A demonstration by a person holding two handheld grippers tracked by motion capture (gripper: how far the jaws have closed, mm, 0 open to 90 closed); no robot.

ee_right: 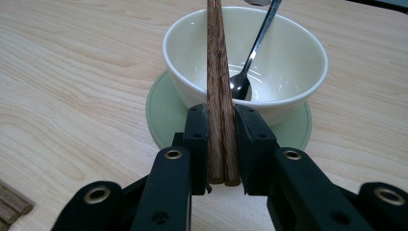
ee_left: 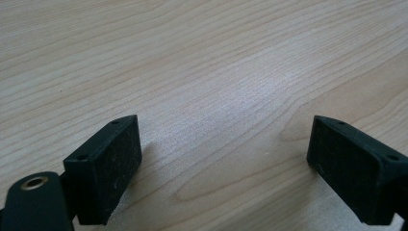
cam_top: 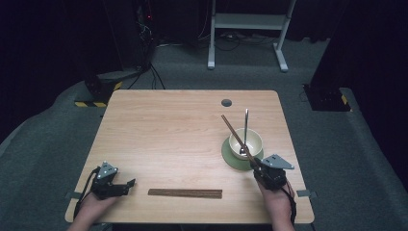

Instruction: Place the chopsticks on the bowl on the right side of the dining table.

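Note:
My right gripper (ee_right: 221,120) is shut on a pair of brown wooden chopsticks (ee_right: 217,72), which stick out from its jaws over a cream bowl (ee_right: 288,72). From above, the right gripper (cam_top: 258,166) sits at the table's front right and the chopsticks (cam_top: 235,134) slant up and to the left across the bowl (cam_top: 252,139). The bowl stands on a pale green saucer (cam_top: 230,156) and holds a metal spoon (cam_top: 245,132) with its handle leaning on the far rim. My left gripper (cam_top: 127,185) rests at the front left, jaws wide apart over bare wood (ee_left: 221,144).
More dark wooden chopsticks (cam_top: 185,193) lie flat in a row near the table's front edge, between the two hands. A round cable hole (cam_top: 226,102) sits at the far edge of the table (cam_top: 168,125). A white desk frame (cam_top: 250,29) stands on the floor beyond.

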